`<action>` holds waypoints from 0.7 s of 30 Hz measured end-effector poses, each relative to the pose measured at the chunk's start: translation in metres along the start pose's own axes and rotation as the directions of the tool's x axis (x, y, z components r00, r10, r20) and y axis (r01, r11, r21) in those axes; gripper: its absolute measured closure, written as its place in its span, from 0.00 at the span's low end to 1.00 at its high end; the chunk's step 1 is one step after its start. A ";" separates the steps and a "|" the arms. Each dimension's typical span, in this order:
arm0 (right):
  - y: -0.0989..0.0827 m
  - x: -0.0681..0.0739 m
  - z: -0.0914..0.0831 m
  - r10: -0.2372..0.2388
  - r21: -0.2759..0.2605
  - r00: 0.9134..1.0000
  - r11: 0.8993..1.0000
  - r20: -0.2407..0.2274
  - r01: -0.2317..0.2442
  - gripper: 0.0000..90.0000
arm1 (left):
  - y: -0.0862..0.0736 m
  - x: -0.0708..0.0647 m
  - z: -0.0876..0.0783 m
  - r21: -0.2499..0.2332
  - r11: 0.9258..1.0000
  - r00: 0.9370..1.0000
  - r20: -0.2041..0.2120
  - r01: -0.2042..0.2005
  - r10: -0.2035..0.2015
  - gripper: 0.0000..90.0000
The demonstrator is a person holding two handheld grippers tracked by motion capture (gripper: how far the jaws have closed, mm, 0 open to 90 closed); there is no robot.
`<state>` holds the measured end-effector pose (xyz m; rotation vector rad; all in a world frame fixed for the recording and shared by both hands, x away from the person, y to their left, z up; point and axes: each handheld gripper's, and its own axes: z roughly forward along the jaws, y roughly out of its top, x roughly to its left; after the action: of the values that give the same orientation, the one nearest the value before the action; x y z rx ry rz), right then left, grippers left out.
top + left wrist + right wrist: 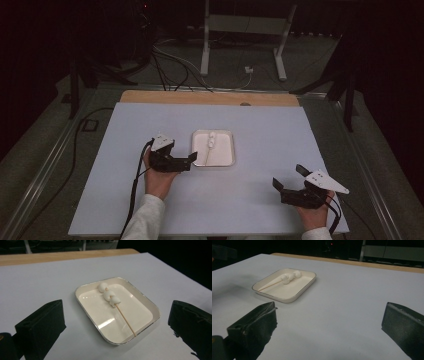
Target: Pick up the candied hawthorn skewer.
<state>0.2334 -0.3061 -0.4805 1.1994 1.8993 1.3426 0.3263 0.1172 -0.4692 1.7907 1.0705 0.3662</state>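
Skewer (117, 307) of white lumps in glossy tray (147, 305).

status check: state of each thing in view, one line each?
left gripper: open, nothing between the jaws, right beside the tray's left edge
right gripper: open, nothing held, well off to the tray's right and nearer the person
tray: upright on the white table cover, holding one skewer
skewer: lying flat in the tray, three white pieces bunched at its far end, the rest of the stick bare

Skewer (117, 307) lies in tray (147, 302); tray sits mid-table (150, 210).
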 end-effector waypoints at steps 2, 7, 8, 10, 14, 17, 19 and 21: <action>0.000 0.000 0.000 0.001 0.000 1.000 1.000 -0.001 -0.001 0.00 | 0.000 -0.002 0.006 0.013 1.000 1.000 -0.005 -0.001 0.001 0.04; 0.000 0.000 0.000 0.005 0.003 1.000 1.000 0.001 -0.005 0.00 | -0.001 -0.005 0.019 0.048 0.999 1.000 0.006 0.008 -0.008 0.06; 0.000 0.000 0.000 0.006 0.004 1.000 1.000 0.001 -0.006 0.00 | -0.002 -0.006 0.023 0.059 0.998 1.000 0.007 0.012 -0.013 0.07; 0.000 0.000 0.001 0.008 0.007 1.000 1.000 0.000 -0.008 0.00 | -0.003 -0.006 0.030 0.083 0.996 1.000 0.009 0.017 -0.018 0.07; 0.000 0.000 0.001 0.007 0.009 1.000 1.000 -0.001 -0.006 0.00 | -0.006 -0.008 0.043 0.120 0.993 1.000 0.015 0.024 -0.026 0.08; -0.001 0.000 0.001 0.008 0.009 1.000 1.000 -0.001 -0.008 0.00 | -0.009 -0.010 0.051 0.141 0.990 1.000 0.016 0.021 -0.024 0.08; -0.001 -0.001 0.001 0.007 0.008 1.000 1.000 0.000 -0.007 0.00 | -0.009 -0.011 0.053 0.153 0.988 1.000 0.011 0.018 -0.020 0.09; -0.001 -0.001 0.001 0.009 0.008 1.000 1.000 0.000 -0.009 0.00 | -0.011 -0.014 0.061 0.176 0.984 1.000 0.010 0.009 -0.011 0.12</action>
<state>0.2345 -0.3064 -0.4818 1.2130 1.9032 1.3402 0.3525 0.0717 -0.5043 1.9400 1.1330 0.2624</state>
